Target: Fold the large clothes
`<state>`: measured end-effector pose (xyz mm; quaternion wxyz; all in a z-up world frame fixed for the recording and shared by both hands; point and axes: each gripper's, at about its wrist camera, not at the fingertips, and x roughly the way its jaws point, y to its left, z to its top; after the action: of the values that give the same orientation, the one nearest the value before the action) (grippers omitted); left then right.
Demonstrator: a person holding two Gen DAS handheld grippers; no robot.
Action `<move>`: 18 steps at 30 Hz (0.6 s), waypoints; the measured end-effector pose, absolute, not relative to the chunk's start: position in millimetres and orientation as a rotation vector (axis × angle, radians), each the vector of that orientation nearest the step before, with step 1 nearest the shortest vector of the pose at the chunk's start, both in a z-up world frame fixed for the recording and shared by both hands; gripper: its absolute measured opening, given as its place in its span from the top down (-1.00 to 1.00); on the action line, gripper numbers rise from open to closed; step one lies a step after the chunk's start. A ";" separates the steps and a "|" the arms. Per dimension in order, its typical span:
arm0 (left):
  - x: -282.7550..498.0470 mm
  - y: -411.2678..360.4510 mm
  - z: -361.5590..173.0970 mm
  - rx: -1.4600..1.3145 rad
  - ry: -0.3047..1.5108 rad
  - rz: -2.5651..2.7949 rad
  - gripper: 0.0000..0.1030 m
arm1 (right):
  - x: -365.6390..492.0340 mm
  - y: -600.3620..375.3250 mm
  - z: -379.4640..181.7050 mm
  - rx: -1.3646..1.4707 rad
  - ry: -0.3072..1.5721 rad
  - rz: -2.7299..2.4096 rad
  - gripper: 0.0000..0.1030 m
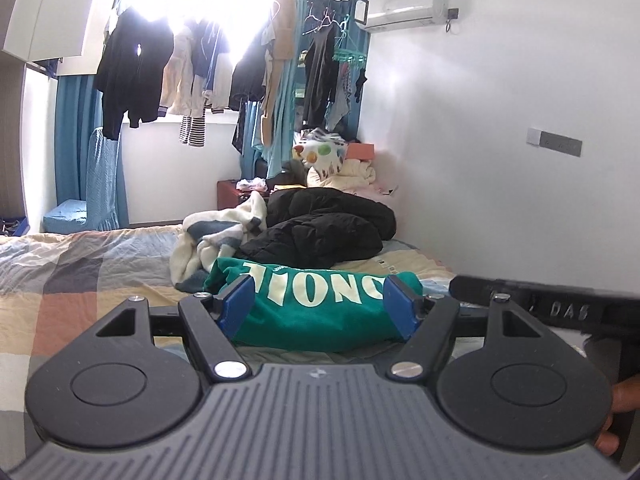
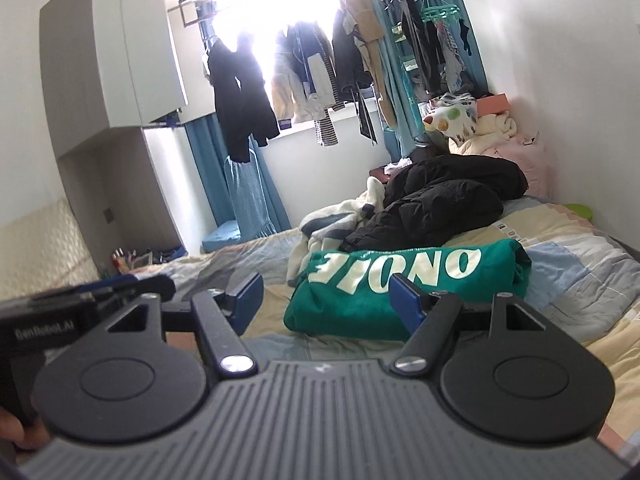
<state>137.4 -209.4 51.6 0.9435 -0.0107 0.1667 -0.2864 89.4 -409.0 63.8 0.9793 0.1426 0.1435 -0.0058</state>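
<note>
Shirt (image 1: 320, 312): green, folded, on the bed (image 1: 80, 280).
Left tongs (image 1: 322, 304): wide, by the shirt.
Right tongs (image 2: 326, 300): wide, by the shirt.
Coat (image 1: 320, 232): black, behind the shirt.

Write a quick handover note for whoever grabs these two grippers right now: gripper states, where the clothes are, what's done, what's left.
Left gripper: open, empty, low over the bed, facing the green top.
Right gripper: open, empty, just left of the green top.
Done: green top looks folded into a compact bundle on the bed.
Left: black jacket and cream blanket lie crumpled behind it, unfolded.
</note>
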 end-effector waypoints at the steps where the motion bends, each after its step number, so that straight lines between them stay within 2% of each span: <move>1: 136.4 -207.4 50.2 -0.024 0.339 -0.585 -0.47 | 87.2 -406.8 61.2 0.281 0.293 -0.012 -0.41; 18: 122.1 -194.1 6.3 -0.001 0.366 -0.539 -0.49 | 91.8 -394.9 8.0 0.236 0.373 -0.073 -0.41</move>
<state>122.1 -194.1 6.3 0.9475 -0.0007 0.1798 -0.2645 91.8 -394.9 8.0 0.9751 0.1171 0.1850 -0.0360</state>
